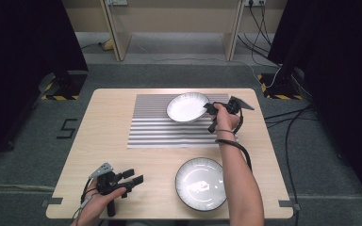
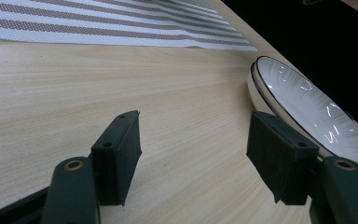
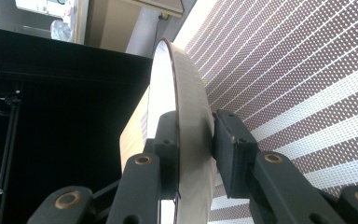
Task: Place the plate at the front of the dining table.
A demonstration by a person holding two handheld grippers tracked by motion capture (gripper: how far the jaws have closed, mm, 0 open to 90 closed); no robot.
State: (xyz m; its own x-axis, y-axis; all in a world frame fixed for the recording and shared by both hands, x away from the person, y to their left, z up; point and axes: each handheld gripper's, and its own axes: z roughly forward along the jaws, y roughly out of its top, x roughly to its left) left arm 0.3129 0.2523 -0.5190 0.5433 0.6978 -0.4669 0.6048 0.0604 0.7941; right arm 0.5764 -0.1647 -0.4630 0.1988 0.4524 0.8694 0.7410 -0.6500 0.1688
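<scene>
Nearest the high camera, the person's forearms come in over the pale worktop (image 1: 103, 117). Her left gripper (image 1: 131, 179) rests near the front left corner, jaws released and holding nothing. Beside the right forearm a dark-rimmed plate (image 1: 201, 183) lies flat near the front edge. Farther off, the right gripper (image 1: 210, 111) has its jaws clenched on the rim of a white plate (image 1: 187, 107), which sits over the far right part of the striped mat (image 1: 158, 127); I cannot tell from here whether it is lifted or touching the mat.

From the left gripper view, the two pads (image 2: 119, 154) stand well apart over bare wood, with the dark-rimmed plate (image 2: 307, 112) just beyond the right one.

From the right gripper view, the white plate (image 3: 186, 121) stands edge-on between the jaws, one pad (image 3: 168, 154) on its inner face and the other on its underside, the mat (image 3: 298, 70) behind.

To do this step well, I judge the grip should stay firm and deep on the rim, since a glazed edge slips easily. Keep the wrist steady so the plate does not swing, and lower it level rather than edge-first. The idle left gripper can support the opposite rim if the plate sags.
</scene>
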